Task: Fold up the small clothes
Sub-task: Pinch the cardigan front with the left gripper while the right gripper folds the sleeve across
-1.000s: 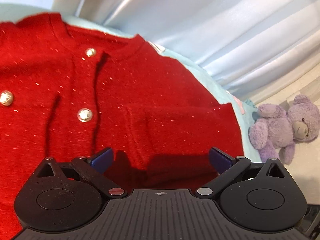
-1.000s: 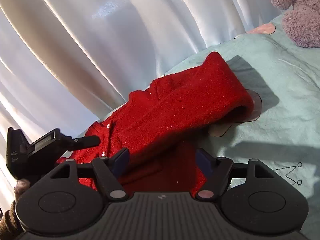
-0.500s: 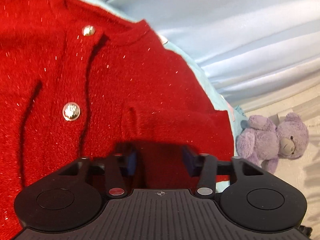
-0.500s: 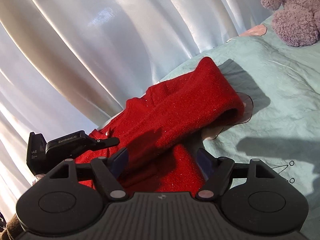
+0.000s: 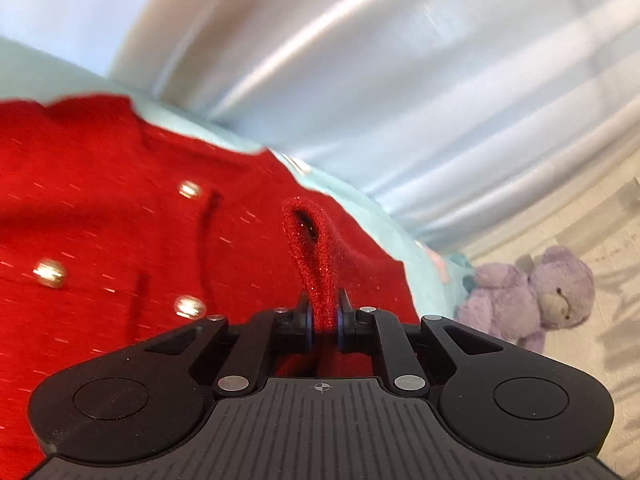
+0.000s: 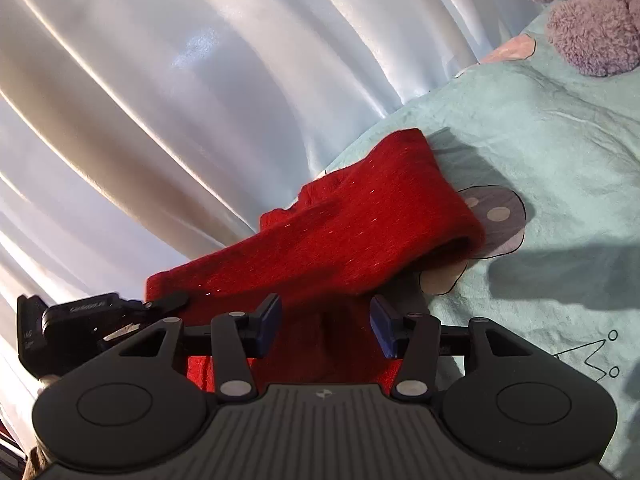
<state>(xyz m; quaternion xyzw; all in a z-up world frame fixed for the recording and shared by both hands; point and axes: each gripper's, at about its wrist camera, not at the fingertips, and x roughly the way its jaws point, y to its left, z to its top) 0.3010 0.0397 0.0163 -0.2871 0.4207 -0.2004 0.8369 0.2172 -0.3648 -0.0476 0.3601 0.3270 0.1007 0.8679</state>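
Note:
A small red knit cardigan (image 5: 120,240) with gold buttons lies on a light teal sheet (image 5: 352,196). My left gripper (image 5: 322,320) is shut on a pinched fold of the red cardigan and lifts it into a loop. In the right wrist view the cardigan (image 6: 340,236) lies with a sleeve folded across it. My right gripper (image 6: 324,324) is open just above the cardigan's near edge, holding nothing. The left gripper (image 6: 120,312) shows at the left of that view.
A purple teddy bear (image 5: 536,292) lies to the right beyond the sheet; it also shows in the right wrist view (image 6: 588,12). Pale curtains (image 6: 200,80) hang close behind the sheet (image 6: 552,168). The sheet has cartoon prints (image 6: 496,216).
My left gripper has shut on a fold of the cardigan and lifted it. My right gripper stays open and has drifted a little over the cardigan.

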